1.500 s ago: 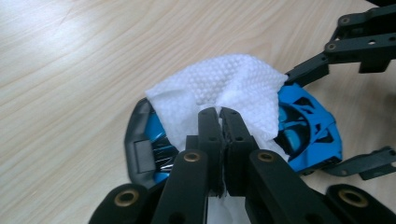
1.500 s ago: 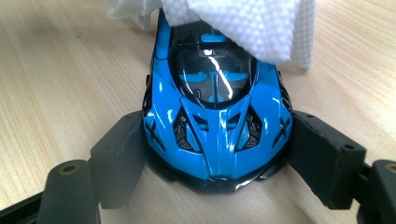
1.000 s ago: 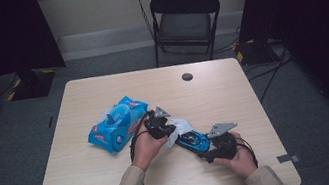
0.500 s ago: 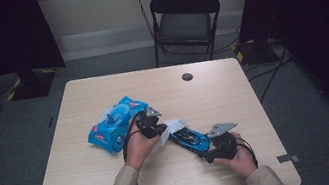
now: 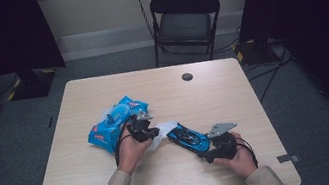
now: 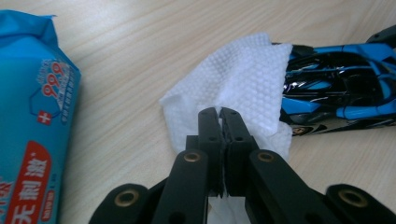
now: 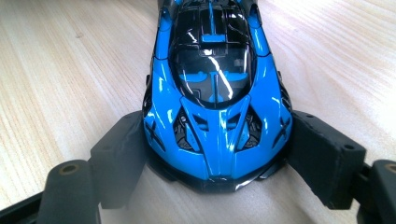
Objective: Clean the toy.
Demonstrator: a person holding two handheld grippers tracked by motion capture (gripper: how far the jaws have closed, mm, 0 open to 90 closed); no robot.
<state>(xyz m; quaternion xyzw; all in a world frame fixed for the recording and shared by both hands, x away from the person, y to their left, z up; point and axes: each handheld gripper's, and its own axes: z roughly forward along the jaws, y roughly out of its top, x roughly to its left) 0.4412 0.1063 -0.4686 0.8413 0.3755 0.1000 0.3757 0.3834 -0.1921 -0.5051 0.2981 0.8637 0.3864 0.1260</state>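
The person is wiping a blue toy car (image 5: 188, 138) with a white wet wipe (image 5: 163, 132) on the wooden table (image 5: 254, 97).

The right gripper (image 7: 215, 154) has its two jaws spread wide, one on each side of the car. They press on the car's sides and hold it still. In the right gripper view the car points straight away from the gripper, so its long way runs on from the jaws.

The left gripper (image 6: 219, 121) has its jaws squeezed tight together, with the wipe (image 6: 243, 79) pinched between them. The wipe hangs out past the tips and touches one end of the car (image 6: 341, 100).

In the high view the car lies slanted between the two hands. Its far end is just beside the left gripper (image 5: 142, 128), and its near end sits in the right gripper (image 5: 212, 148). So the left hand (image 5: 129, 151) is the one near the end being cleaned. From the left gripper, the car stretches off to the right, toward the other hand (image 5: 237, 159). A good next rub would likely go along that long line.

The blue pack of wipes (image 5: 112, 122) lies close by on the left gripper's other side
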